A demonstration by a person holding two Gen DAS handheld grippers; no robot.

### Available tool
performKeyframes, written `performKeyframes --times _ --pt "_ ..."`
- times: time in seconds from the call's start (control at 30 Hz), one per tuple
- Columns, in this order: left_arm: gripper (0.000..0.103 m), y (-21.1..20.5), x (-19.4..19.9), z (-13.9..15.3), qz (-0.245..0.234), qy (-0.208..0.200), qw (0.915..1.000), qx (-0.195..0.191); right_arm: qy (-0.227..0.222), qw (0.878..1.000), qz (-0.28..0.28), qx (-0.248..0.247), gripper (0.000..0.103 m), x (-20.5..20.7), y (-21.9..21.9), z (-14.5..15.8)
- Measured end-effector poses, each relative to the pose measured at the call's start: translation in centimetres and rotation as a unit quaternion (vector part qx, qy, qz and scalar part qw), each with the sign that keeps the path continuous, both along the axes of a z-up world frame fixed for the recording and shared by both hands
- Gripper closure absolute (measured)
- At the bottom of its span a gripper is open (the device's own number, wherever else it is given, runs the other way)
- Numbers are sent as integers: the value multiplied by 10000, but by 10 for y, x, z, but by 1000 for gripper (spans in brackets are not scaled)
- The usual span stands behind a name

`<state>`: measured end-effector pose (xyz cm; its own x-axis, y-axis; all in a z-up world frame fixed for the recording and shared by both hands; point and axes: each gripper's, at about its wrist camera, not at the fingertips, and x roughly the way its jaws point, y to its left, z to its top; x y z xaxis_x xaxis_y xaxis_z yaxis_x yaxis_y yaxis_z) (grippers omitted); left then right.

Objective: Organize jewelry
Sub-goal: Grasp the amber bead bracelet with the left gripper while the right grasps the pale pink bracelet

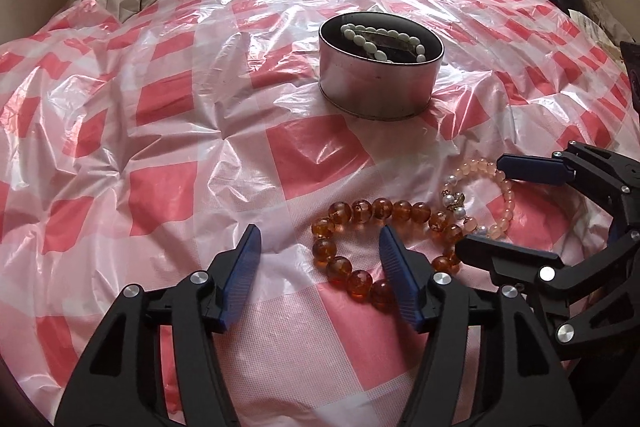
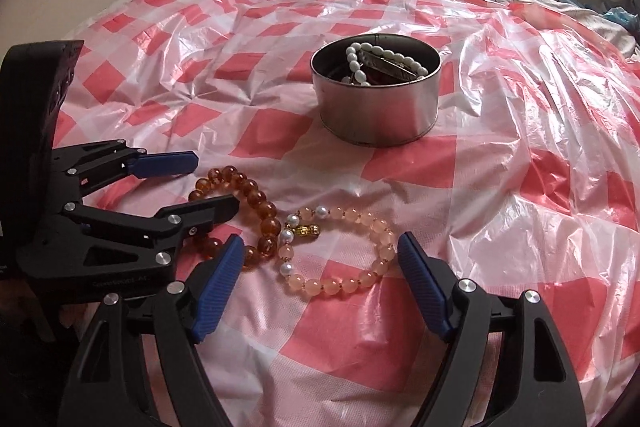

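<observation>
Both grippers spread, empty: left gripper [image 1: 320, 247] straddles amber bracelet [image 1: 360, 227]; right gripper [image 2: 320, 259] brackets pink bracelet [image 2: 340, 251] (tin [image 2: 376, 95] at twelve o'clock awaits).

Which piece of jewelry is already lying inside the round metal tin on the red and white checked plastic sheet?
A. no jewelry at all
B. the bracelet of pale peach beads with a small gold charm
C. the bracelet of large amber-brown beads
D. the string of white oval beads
D: the string of white oval beads lies in the round metal tin, while the amber-brown bracelet and the peach bracelet lie on the checked plastic sheet.
</observation>
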<state>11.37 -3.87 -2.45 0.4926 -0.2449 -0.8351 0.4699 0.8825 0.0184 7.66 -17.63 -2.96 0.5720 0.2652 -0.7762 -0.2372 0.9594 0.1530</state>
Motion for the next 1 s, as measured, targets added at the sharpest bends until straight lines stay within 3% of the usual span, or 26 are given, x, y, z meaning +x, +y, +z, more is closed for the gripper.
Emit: performKeyframes --times 0.07,0.1,0.13,0.2,0.23,0.37,0.43,0.47,0.63,0.73,0.77,0.8,0.9,1.0 --pt "63 0 -1 1 -118 45 9999 -114 7 10000 68 -24 31 -1 1 1" --pt "80 -1 -1 1 -154 50 9998 -114 32 9999 55 -96 48 -1 1 0" --pt "86 -1 -2 1 -182 27 9998 -103 40 9998 43 -189 65 -2 1 0" --pt "92 1 0 4 -129 -30 9998 -155 53 9999 -24 -149 82 -2 -4 0" --pt "92 2 1 5 -58 -69 9998 -198 67 10000 -61 -19 85 -2 -7 1" --pt "92 10 9 8 196 -65 9992 -351 251 9979 -170 579 82 1 -21 1" --pt "92 10 12 5 210 16 9993 -324 280 9920 -288 1197 48 1 -32 3" --pt "92 9 12 4 203 36 9994 -287 196 9906 -371 1301 44 0 -36 6" --pt "88 8 12 0 190 73 9996 -189 -15 9983 -452 357 44 0 -26 7" --pt "83 6 11 -3 192 75 9997 -123 -215 9958 -171 -876 53 -4 1 -1" --pt "82 5 11 -4 175 70 9998 -92 -267 9944 -43 -1026 57 -6 7 -2" --pt "81 4 10 -4 165 55 9998 -54 -249 9948 57 -982 71 -7 9 -1" --pt "81 3 9 -5 161 39 9999 -16 -206 9957 130 -895 92 -7 10 -2" --pt "81 3 9 -6 168 41 9998 -11 -18 9998 -51 -172 95 -3 -7 0"
